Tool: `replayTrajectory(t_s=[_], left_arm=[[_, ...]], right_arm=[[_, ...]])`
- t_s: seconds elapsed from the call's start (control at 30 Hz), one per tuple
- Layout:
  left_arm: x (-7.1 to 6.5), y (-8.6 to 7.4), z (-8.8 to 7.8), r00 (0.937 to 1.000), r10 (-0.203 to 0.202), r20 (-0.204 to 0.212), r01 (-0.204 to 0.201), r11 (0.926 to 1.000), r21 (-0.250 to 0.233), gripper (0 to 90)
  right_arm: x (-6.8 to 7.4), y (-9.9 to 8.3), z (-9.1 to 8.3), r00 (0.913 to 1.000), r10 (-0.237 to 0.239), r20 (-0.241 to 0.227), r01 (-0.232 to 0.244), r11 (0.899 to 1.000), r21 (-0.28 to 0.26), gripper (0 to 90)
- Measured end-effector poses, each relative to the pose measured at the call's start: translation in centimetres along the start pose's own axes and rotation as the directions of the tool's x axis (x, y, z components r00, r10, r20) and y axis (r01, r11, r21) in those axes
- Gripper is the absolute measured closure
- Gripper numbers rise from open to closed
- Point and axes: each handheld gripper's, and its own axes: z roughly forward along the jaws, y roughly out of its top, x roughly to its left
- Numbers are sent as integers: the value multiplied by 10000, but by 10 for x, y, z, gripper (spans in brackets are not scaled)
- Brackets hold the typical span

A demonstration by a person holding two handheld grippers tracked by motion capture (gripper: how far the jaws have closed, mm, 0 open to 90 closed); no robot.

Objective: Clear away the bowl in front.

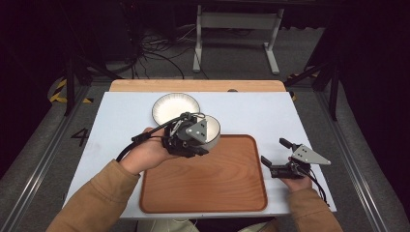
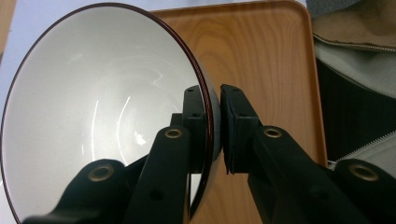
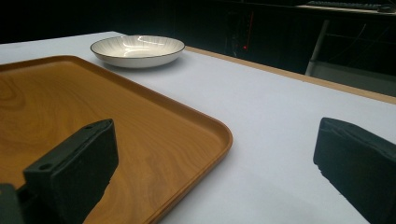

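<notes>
Wooden tray [image 1: 203, 176] lies bare on the white table top [image 1: 251, 113], with a shallow striped plate [image 1: 175, 106] beyond its far left corner and nothing between the two; dark floor, cables and a grey stand frame [image 1: 237, 29] lie past the table. Left gripper [image 1: 186, 140] is clamped on the rim of an empty white bowl [image 2: 93, 107], one jaw inside, one outside, holding it tilted above the tray's far edge. Right gripper [image 1: 278, 157] rests just right of the tray, jaws spread wide on nothing.
</notes>
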Motion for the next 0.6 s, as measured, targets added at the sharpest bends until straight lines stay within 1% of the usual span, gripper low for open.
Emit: replayTrajectory(t_s=[0.03,0.07,0.1,0.17,0.2,0.3,0.33,0.43,0.5,0.6], left_arm=[[-1,1,2,9999,109,15,-110,9999,96,819],[-2,2,3,9999,101,38,-102,9999,124,819],[-4,3,6,9998,186,68,-187,9996,192,819],[-6,4,10,9994,275,214,-281,9992,271,819],[-7,4,11,9994,248,250,-256,9992,312,819],[-9,4,17,9988,333,353,-347,9985,420,819],[-9,4,19,9984,345,454,-365,9984,439,819],[-11,4,24,9978,305,584,-331,9985,442,819],[-12,4,28,9969,367,701,-401,9980,484,818],[-12,4,34,9962,382,787,-433,9970,640,819]], right_arm=[[0,0,0,10000,3,11,-3,10000,-3,5],[0,0,0,10000,7,12,-7,10000,-7,5],[0,0,0,10000,31,16,-31,10000,-3,5],[0,0,0,10000,45,15,-45,10000,-9,5],[0,0,0,10000,46,5,-46,10000,-18,5],[0,0,0,10000,28,30,-28,10000,2,5],[0,0,0,10000,34,34,-34,10000,9,5],[0,0,0,10000,31,37,-31,10000,9,5],[0,0,0,10000,37,37,-37,10000,7,5],[0,0,0,10000,30,25,-30,10000,9,5]])
